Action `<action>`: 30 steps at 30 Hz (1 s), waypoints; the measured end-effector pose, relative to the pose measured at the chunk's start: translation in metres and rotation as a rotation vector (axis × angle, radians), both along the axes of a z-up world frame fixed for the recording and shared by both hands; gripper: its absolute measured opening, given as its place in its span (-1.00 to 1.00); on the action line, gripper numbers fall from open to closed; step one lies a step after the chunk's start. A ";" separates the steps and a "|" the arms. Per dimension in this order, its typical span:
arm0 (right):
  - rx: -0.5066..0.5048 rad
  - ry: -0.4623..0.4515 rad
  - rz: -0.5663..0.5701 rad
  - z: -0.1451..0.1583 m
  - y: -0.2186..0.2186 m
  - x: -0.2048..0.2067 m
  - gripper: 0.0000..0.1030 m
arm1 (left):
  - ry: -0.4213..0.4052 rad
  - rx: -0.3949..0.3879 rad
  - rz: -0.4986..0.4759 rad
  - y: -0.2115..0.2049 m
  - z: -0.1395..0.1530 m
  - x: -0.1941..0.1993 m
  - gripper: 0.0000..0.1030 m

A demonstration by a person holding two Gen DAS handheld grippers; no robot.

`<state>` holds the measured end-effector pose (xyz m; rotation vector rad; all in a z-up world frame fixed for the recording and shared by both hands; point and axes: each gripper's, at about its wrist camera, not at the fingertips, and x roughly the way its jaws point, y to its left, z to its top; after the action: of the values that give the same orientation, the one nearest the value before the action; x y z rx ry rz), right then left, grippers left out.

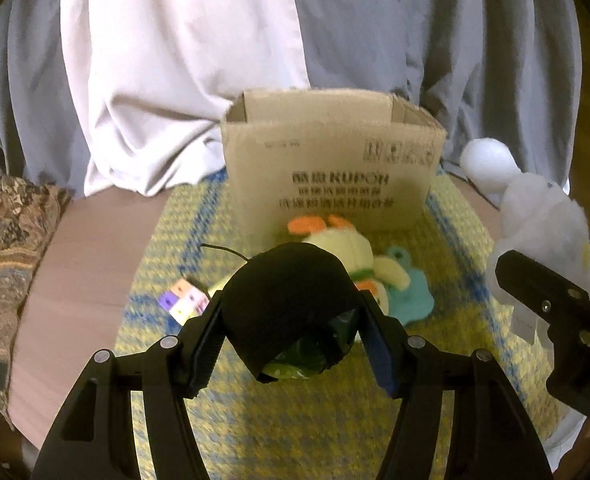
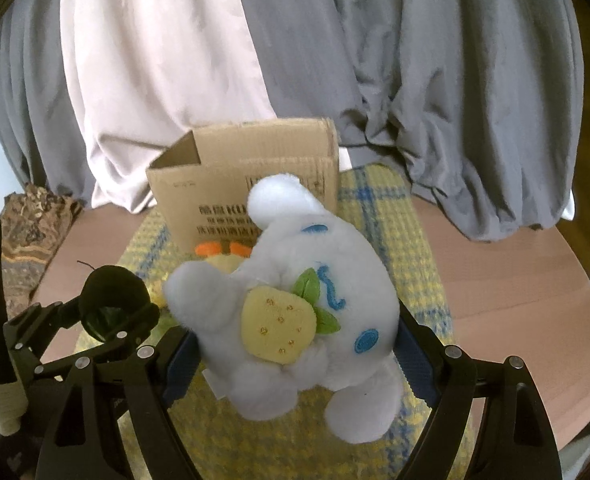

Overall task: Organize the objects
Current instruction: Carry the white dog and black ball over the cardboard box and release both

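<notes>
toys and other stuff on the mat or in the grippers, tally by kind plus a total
Plush toys: 3, namely white plush, cream plush, teal plush
Black round pouch: 1
Coloured cube block: 1
Cardboard box: 1
Total: 6

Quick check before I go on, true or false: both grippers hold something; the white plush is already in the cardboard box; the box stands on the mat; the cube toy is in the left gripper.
1. Both grippers hold something: true. The left gripper clamps a black-covered object; the right gripper clamps the white plush.
2. White plush in the cardboard box: false, it is held in front of it.
3. Box stands on the mat: true.
4. Cube toy in left gripper: false, it lies on the mat.
</notes>
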<state>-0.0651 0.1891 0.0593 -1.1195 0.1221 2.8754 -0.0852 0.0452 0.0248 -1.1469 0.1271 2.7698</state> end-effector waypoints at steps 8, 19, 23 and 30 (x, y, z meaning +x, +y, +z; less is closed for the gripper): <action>0.002 0.039 0.001 0.015 -0.001 -0.017 0.64 | 0.053 -0.012 -0.004 0.000 0.024 -0.021 0.21; 0.013 0.095 -0.009 0.040 -0.002 -0.044 0.64 | 0.101 -0.011 -0.034 0.002 0.048 -0.056 0.21; 0.010 0.094 -0.008 0.045 -0.001 -0.059 0.64 | 0.121 -0.011 -0.048 0.003 0.056 -0.066 0.21; 0.015 0.094 -0.007 0.052 -0.002 -0.082 0.64 | 0.137 -0.007 -0.070 0.002 0.065 -0.091 0.21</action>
<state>-0.1473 0.1867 0.1117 -0.9799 0.1072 2.9181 -0.1759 0.0469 0.0902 -0.9353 0.1880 2.7865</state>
